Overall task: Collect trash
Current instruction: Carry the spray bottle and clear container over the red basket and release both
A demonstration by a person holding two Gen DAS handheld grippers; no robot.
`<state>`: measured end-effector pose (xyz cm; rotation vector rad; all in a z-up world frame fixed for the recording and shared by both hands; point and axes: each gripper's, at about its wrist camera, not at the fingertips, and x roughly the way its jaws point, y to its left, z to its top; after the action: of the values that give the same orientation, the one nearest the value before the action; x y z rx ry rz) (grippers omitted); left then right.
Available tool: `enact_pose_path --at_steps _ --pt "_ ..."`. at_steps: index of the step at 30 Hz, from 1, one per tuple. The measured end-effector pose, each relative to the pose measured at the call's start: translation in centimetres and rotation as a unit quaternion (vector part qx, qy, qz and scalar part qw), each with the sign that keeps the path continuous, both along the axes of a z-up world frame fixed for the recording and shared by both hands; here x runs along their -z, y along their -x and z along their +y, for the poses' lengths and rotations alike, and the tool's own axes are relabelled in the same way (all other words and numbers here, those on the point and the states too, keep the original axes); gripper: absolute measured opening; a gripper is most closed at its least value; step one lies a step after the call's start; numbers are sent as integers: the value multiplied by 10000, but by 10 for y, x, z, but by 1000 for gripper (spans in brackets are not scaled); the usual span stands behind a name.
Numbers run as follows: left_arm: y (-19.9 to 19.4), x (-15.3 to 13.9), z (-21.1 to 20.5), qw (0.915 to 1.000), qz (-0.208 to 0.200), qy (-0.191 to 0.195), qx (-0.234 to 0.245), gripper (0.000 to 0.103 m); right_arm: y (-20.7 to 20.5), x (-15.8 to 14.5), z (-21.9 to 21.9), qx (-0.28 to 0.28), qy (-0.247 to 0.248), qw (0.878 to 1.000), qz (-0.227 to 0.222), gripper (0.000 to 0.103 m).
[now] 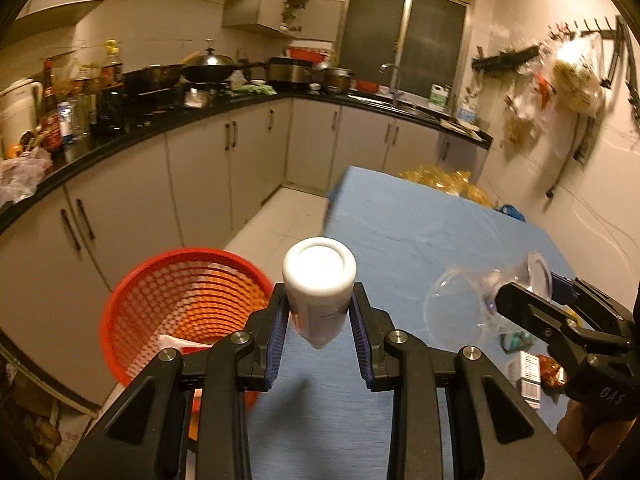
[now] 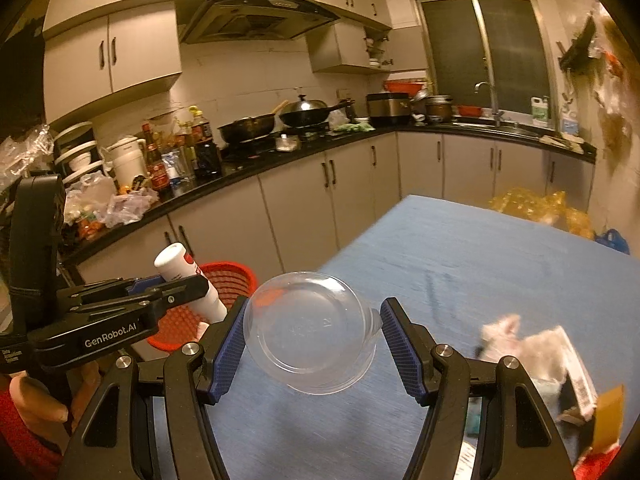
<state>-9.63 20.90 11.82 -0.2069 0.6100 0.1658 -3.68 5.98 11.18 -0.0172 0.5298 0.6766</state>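
Left gripper (image 1: pixel 319 316) is clamped tight on the white bottle (image 1: pixel 319 296), its long axis pointing forward and up, away from the wrist. The red basket (image 1: pixel 188 308) sits just to its left, below desk (image 1: pixel 420 232) level, so this hand is the nearer one and looks set to drop first. Right gripper (image 2: pixel 312 344) is spread wide around the clear plastic bowl (image 2: pixel 312 340), held off the desk. More scraps, a small box (image 1: pixel 530 380) among them, lie at the desk's right edge.
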Motion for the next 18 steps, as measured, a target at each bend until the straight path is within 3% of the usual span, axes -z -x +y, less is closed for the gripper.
enact_pose_path --at_steps 10,18 --pt "15 12 66 9977 113 99 -662 29 -10 -8 60 -491 -113 9981 358 71" --pt "18 33 91 9958 289 235 -831 29 -22 0 110 -850 -105 9937 726 71"
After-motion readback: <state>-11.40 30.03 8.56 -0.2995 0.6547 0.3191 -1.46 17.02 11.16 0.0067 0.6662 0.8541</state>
